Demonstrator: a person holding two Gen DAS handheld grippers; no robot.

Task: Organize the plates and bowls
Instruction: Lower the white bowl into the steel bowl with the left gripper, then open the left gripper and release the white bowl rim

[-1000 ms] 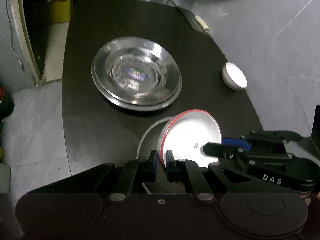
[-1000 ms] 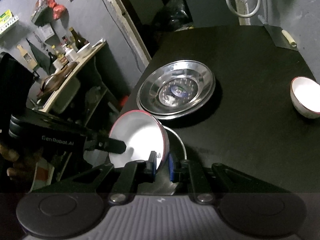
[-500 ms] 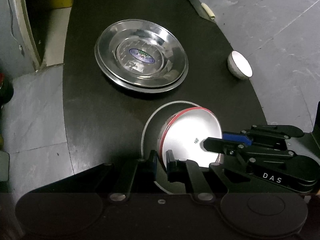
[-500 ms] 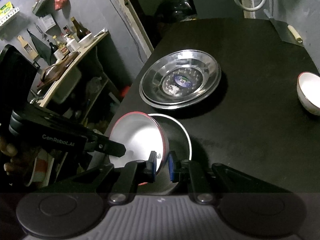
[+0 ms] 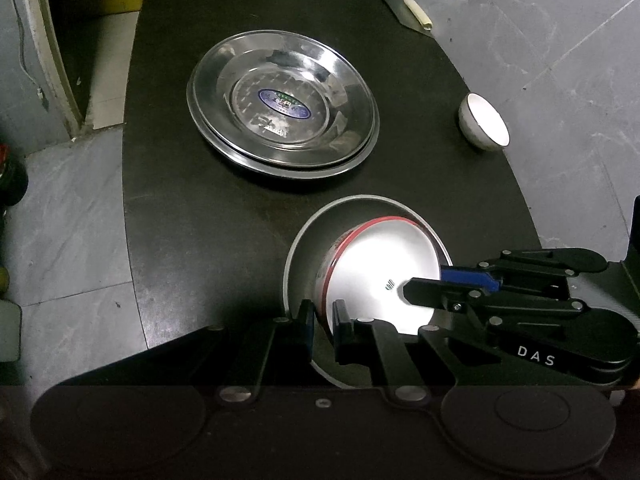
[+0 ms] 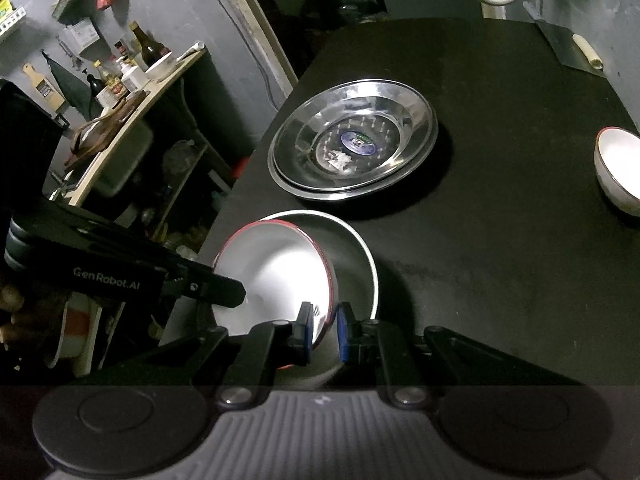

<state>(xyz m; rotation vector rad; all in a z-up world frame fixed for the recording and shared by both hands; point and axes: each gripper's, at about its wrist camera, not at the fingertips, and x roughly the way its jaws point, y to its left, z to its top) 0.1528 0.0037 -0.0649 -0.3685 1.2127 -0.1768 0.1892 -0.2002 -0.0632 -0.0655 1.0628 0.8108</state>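
Left wrist view: left gripper (image 5: pixel 323 326) & right gripper (image 5: pixel 424 280) both pinch the rim of a glossy white red-rimmed bowl (image 5: pixel 384 276), tilted in a grey bowl (image 5: pixel 304 240), near edge of matte black surface (image 5: pixel 192 216). Stacked steel plates (image 5: pixel 282 104) farther back; small white bowl (image 5: pixel 484 126) far right.

Table (image 5: pixel 192 248): stacked plates (image 5: pixel 284 104) at back, small bowl (image 5: pixel 484 126) far right, rimmed bowl (image 5: pixel 384 276) tilted in front dish (image 5: pixel 316 220).

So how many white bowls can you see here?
2. One red-rimmed bowl is pinched by both grippers above a grey-rimmed plate; a smaller bowl sits alone near the table's right edge.
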